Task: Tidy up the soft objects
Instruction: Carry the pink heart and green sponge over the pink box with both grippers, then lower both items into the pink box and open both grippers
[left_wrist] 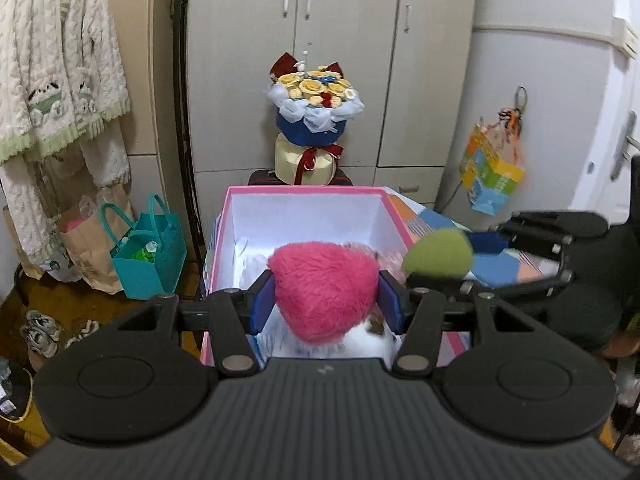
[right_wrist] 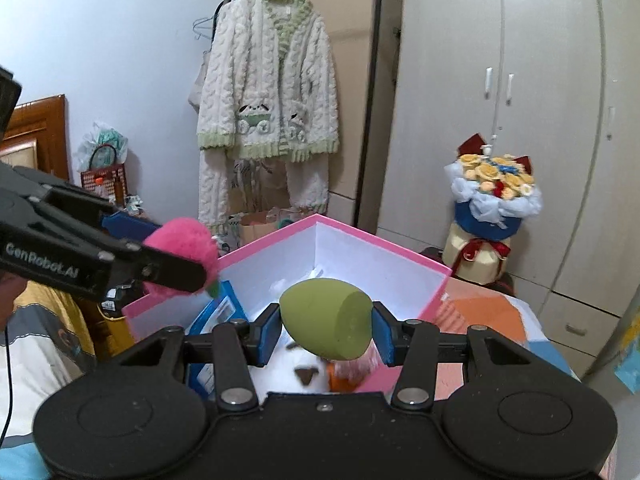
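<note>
In my left gripper [left_wrist: 326,300] I hold a fuzzy pink plush heart [left_wrist: 324,290], the two blue pads [left_wrist: 262,304] pressed against its sides so the jaws are closed on it. The heart sits squarely between the fingers, its wide lobes pointing away from me and its tip toward the camera. It hangs over the open pink box [left_wrist: 304,191], above the near part of the white interior. Beneath it, inside the box, lies a white plush toy with brown patches [left_wrist: 372,334], partly hidden by the heart.

My right gripper [right_wrist: 326,330] is clamped on an olive-green egg-shaped sponge [right_wrist: 326,320]. The blue pads [right_wrist: 268,334] squeeze it from both sides; its flat cut face is turned to the right, and its rounded end points left and down. It also hangs over the pink box [right_wrist: 332,224], just above the white plush toy [right_wrist: 304,368] at the box's near edge. An orange and pink item [right_wrist: 350,374] lies beside that toy; I cannot tell what it is.

From the left camera, the right gripper shows at the right with the green sponge [left_wrist: 438,254] beside the box's right wall. From the right camera, the left gripper comes in from the left, carrying the pink heart [right_wrist: 182,246] above the box's left rim.

A flower bouquet [left_wrist: 316,98] stands behind the box, before a grey wardrobe [left_wrist: 344,40].
</note>
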The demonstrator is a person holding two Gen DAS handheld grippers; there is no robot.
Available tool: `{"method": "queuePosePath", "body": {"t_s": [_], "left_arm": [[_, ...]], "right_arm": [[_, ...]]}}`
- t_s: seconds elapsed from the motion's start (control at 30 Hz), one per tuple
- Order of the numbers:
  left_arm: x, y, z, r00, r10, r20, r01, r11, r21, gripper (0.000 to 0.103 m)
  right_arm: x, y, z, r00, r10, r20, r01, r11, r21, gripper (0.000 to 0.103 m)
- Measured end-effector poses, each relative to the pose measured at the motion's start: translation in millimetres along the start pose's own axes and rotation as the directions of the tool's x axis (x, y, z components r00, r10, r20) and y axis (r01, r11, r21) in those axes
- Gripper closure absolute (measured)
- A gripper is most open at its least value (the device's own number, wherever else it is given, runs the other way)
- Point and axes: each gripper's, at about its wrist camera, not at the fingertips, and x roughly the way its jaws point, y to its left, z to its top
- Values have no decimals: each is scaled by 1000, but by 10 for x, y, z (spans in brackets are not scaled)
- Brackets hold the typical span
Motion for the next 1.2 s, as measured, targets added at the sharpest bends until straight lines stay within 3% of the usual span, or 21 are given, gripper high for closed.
{"method": "queuePosePath", "body": {"t_s": [0.13,0.4,0.5,0.63,0.77,0.87,1.03,1.2], "left_arm": [[445,130,169,999,10,-52,-13,998,-55,50],[1231,303,234,980,15,-200,-37,994,-107,50],[1353,341,248,973,15,-231,-50,988,-145,50],[1371,265,248,975,54,-214,-78,992,-103,49],[1381,187,225,972,81,-220,-96,994,-56,48],[1271,146,232,979,85,-187,-92,995,-30,42],[1015,211,249,990,47,-135,-56,996,-64,37],[711,213,183,995,47,-83,-52,997,-55,35]], "right_arm": [[469,-71,62,996,38,-80,-47,992,-119,50],[1070,-232,166,974,73,-213,-102,986,-129,49],[1224,-265,190,967,53,-251,-94,984,-153,49],[1301,-306,192,964,48,-261,-88,986,-141,48],[1319,-287,162,964,56,-262,-96,985,-141,37],[1249,-294,135,971,44,-236,-80,986,-145,37],[831,-318,39,991,58,-122,-66,996,-64,36],[456,-273,-71,997,8,-81,-6,1000,29,36]]}}
